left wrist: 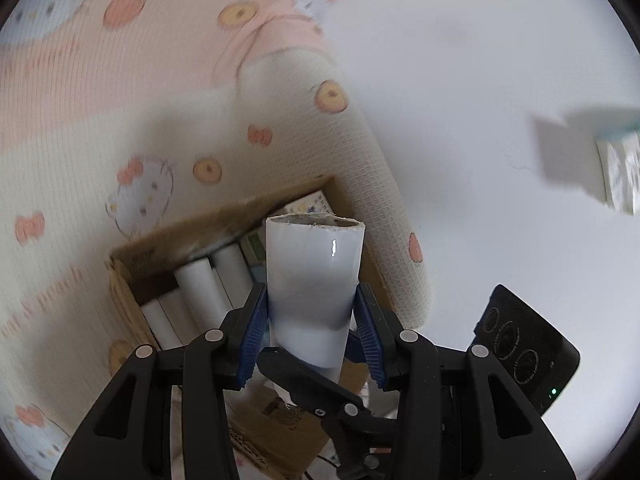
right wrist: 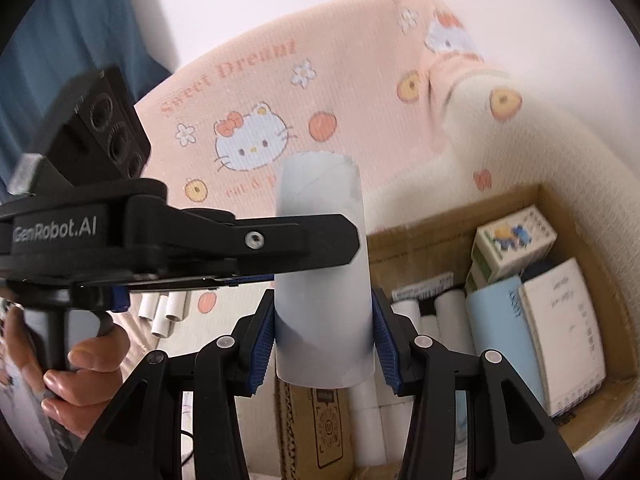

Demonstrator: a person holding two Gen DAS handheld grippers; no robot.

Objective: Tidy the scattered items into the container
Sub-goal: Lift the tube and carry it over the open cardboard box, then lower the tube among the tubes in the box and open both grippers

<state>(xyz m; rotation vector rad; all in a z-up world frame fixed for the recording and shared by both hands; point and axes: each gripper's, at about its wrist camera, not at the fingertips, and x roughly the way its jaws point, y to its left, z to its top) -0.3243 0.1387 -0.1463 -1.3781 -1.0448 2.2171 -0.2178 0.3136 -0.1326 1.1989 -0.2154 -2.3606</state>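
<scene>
My left gripper (left wrist: 310, 312) is shut on a white cardboard tube (left wrist: 314, 272) and holds it above an open cardboard box (left wrist: 124, 280) with several white tubes (left wrist: 196, 284) in it. My right gripper (right wrist: 323, 328) is shut on another white tube (right wrist: 322, 276) above the same box (right wrist: 448, 220), which holds white tubes (right wrist: 448, 308), small printed cartons (right wrist: 512, 240) and pale booklets (right wrist: 560, 328). The left gripper's body (right wrist: 180, 240) crosses the right wrist view from the left, held by a hand (right wrist: 80, 368).
The box lies on a Hello Kitty blanket (right wrist: 260, 120) in pink and cream. Three loose white tubes (right wrist: 162, 312) lie on the blanket left of the box. A white wall (left wrist: 480, 80) is behind. The other gripper's black camera block (left wrist: 524, 344) shows at the lower right.
</scene>
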